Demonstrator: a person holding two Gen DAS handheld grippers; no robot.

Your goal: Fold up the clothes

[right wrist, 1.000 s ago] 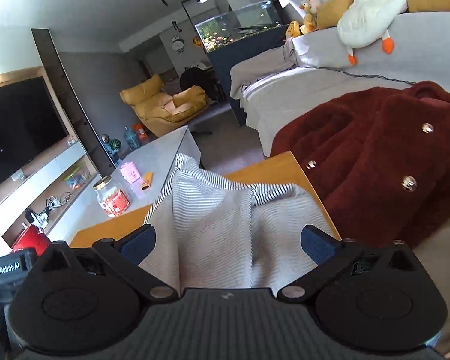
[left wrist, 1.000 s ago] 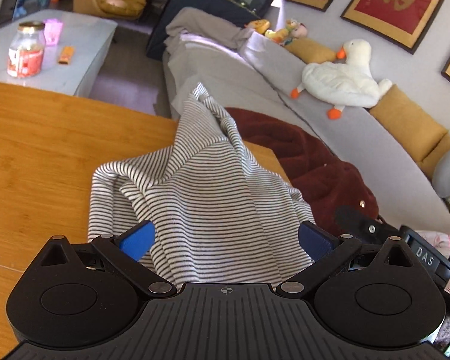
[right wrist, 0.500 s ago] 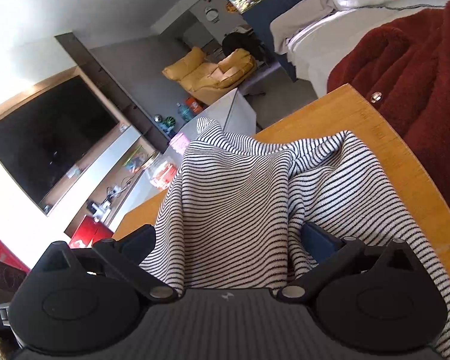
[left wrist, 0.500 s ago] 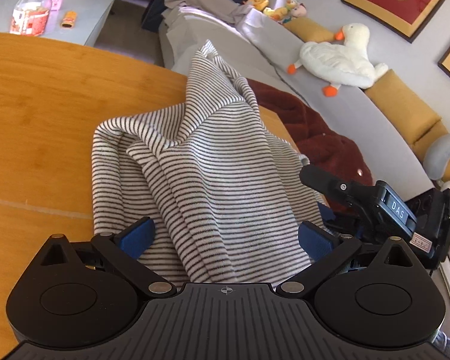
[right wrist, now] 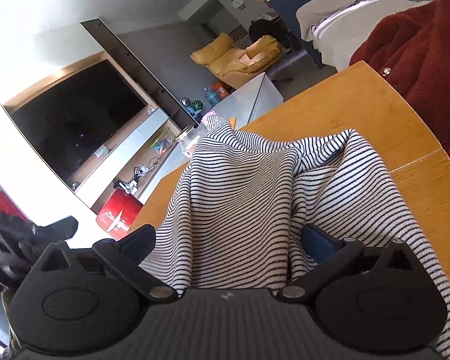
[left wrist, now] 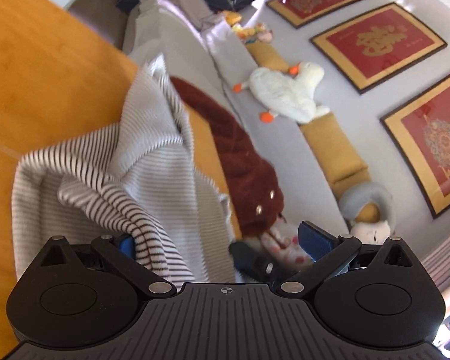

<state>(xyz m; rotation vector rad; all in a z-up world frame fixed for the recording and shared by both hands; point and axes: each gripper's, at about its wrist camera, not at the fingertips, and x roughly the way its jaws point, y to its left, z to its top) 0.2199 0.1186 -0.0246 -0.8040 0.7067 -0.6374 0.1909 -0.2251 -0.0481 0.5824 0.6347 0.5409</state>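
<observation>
A black-and-white striped garment (left wrist: 141, 174) lies bunched on the wooden table (left wrist: 45, 84); it also shows in the right wrist view (right wrist: 249, 198). My left gripper (left wrist: 219, 241) is open, its blue pads wide apart, with striped cloth draped over the left pad. My right gripper (right wrist: 228, 240) is open too, and the cloth lies between its fingers. The right gripper's black finger shows low in the left wrist view (left wrist: 252, 261). The left gripper shows at the left edge of the right wrist view (right wrist: 30, 234).
A dark red fleece coat (left wrist: 243, 162) lies on the grey sofa (left wrist: 177, 42) past the table's far edge, also seen in the right wrist view (right wrist: 417, 51). A white plush duck (left wrist: 288, 93) sits on the sofa. A TV (right wrist: 75, 120) and yellow armchair (right wrist: 237, 57) stand beyond.
Both grippers have swung and tilted over the garment. The left view has turned right toward the sofa and is blurred; cloth now drapes over its left pad. The garment looks more bunched.
</observation>
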